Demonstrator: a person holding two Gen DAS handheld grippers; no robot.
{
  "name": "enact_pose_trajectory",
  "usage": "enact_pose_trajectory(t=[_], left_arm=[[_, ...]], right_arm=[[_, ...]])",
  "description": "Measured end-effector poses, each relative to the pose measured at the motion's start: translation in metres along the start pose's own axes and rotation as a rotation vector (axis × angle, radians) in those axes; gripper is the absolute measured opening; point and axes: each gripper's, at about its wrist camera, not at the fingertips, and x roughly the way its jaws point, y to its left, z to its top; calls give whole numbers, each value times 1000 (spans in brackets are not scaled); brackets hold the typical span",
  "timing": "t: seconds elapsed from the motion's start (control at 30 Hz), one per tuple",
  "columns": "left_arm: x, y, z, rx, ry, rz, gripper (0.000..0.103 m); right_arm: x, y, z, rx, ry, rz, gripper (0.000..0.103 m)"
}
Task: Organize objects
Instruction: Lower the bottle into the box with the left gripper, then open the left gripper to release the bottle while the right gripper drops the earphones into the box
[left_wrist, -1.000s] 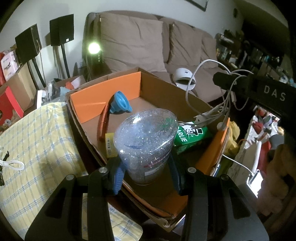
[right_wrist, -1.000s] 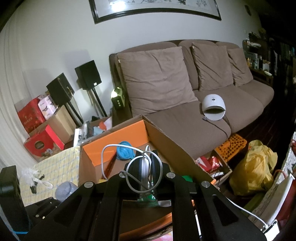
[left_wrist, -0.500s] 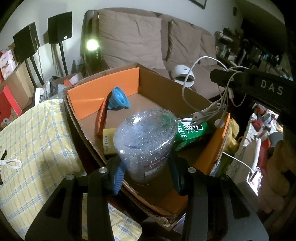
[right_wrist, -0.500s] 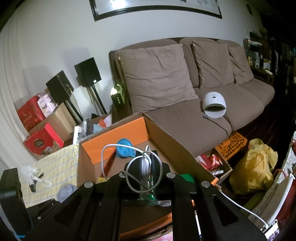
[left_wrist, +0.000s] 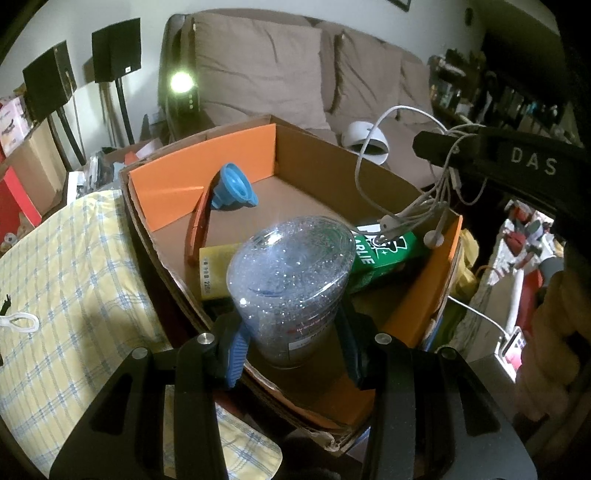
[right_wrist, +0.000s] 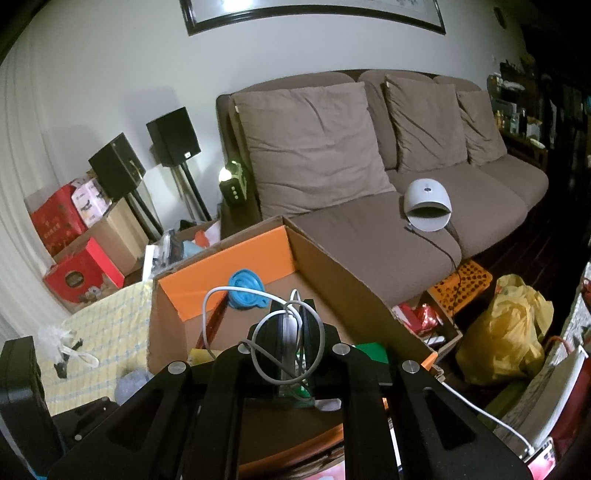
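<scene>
The left gripper (left_wrist: 291, 350) is clamped on the glitter-filled plastic cup (left_wrist: 291, 288), held upright over the near corner of the cardboard box (left_wrist: 369, 173), so its drop lies straight below, while the right gripper (right_wrist: 291, 332), pinched on a tangle of white cable (right_wrist: 284, 325), hangs over the box's right side

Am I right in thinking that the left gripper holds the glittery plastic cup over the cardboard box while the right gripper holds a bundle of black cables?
Not quite: the cables are white, not black, as the right wrist view shows. The rest stands: the right gripper pinches them, and the left gripper holds the glittery plastic cup over the cardboard box.
</scene>
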Motion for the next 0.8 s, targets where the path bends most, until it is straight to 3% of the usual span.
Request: enact_pose_trajectory(t=[0.8], left_arm=[[1,-3,-2,7,3,-2,40]], right_arm=[[19,5,-7,-24,71,-16,10]])
